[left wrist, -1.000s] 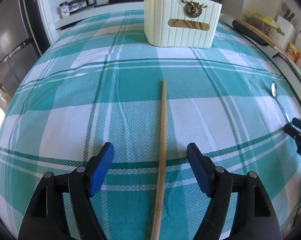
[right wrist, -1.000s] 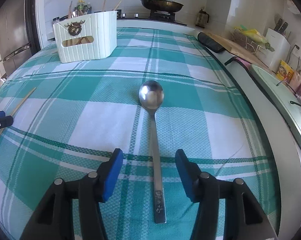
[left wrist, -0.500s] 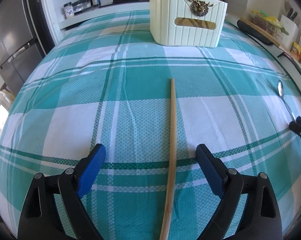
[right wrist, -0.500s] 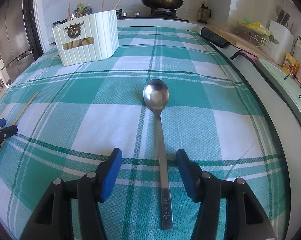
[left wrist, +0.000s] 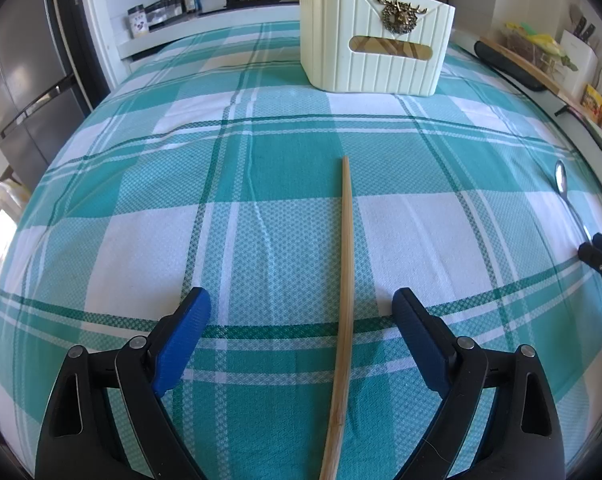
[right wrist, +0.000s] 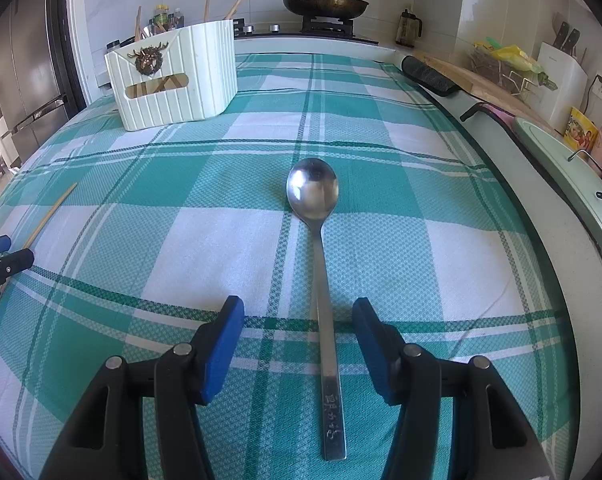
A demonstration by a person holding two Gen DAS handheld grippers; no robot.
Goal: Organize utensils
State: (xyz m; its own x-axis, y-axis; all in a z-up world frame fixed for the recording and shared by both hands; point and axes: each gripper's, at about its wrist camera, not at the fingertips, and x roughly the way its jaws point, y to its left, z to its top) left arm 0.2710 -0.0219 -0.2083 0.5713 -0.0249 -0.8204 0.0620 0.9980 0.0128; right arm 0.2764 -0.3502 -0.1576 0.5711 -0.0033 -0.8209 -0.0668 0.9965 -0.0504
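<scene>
Left gripper (left wrist: pixel 301 312): jaws spread wide, just been opening, straddling a wooden chopstick (left wrist: pixel 343 292) without touching it. Right gripper (right wrist: pixel 299 320): jaws released, flanking the handle of a steel spoon (right wrist: pixel 319 240), clear of it on both sides. Both utensils flat on the teal-checked cloth (right wrist: pixel 221 184) over the bench. Farther back, upright on the cloth, a cream utensil caddy (left wrist: pixel 375 36) holding more sticks.

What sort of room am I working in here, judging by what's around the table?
Most likely a home kitchen. A lidded frying pan sits on a gas hob at the back, a knife block stands on the counter to the right, and a tall steel fridge is on the left.
</scene>
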